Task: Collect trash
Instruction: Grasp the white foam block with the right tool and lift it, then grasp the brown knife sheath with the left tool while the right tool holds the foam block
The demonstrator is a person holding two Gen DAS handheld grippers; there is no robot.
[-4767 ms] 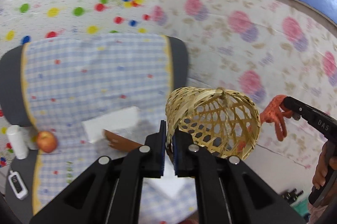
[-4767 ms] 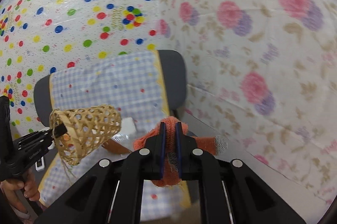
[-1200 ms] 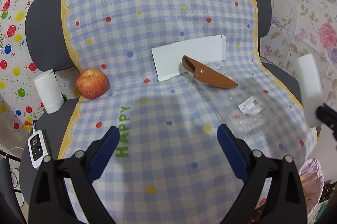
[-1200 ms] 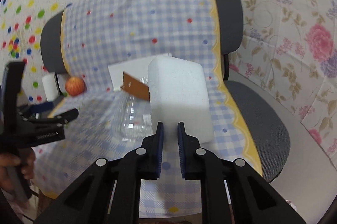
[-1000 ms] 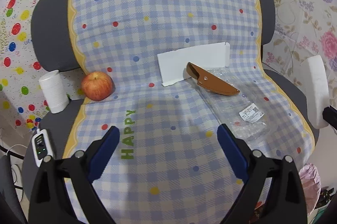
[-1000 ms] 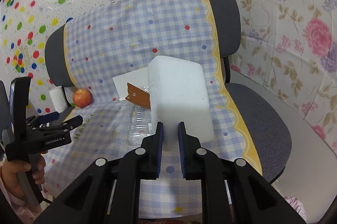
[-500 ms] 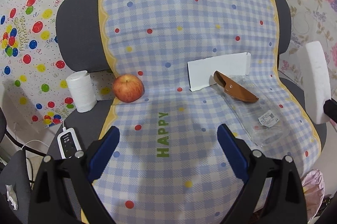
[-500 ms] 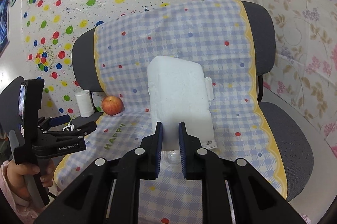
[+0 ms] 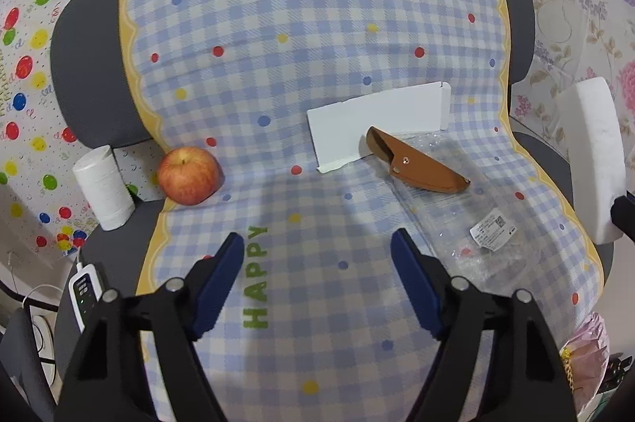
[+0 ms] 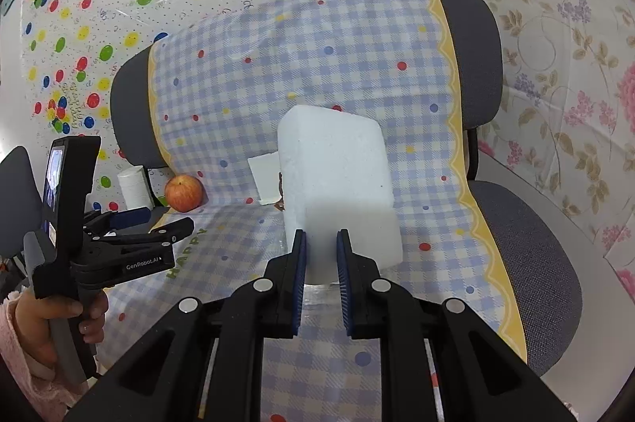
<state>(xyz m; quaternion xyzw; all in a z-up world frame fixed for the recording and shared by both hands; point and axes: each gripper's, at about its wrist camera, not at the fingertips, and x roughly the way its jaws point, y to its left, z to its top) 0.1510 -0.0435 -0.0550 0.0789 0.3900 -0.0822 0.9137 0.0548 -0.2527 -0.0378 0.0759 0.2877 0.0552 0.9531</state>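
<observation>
My right gripper (image 10: 320, 243) is shut on a white foam block (image 10: 337, 184) held above the chair seat; the same foam block (image 9: 593, 160) shows at the right edge of the left wrist view. My left gripper (image 9: 317, 255) hovers over the checked cloth (image 9: 301, 73); its jaws are closing with nothing between them. On the seat lie a clear plastic wrapper (image 9: 472, 223) with a label, a brown leather sheath (image 9: 416, 166) and a white card (image 9: 377, 122). The left gripper (image 10: 166, 219) also appears at the left of the right wrist view, in a person's hand (image 10: 43, 319).
A red apple (image 9: 188, 176) and a white paper roll (image 9: 104, 194) sit at the seat's left rear. A white remote (image 9: 83, 293) with a cable lies at the left edge. A pink bag (image 9: 587, 354) hangs off the seat's right. Patterned sheets cover the walls behind the grey chair (image 9: 91, 73).
The left gripper's jaws have come closer together and its view has slid left over the seat. The right gripper has drawn back a little with the foam block still held.
</observation>
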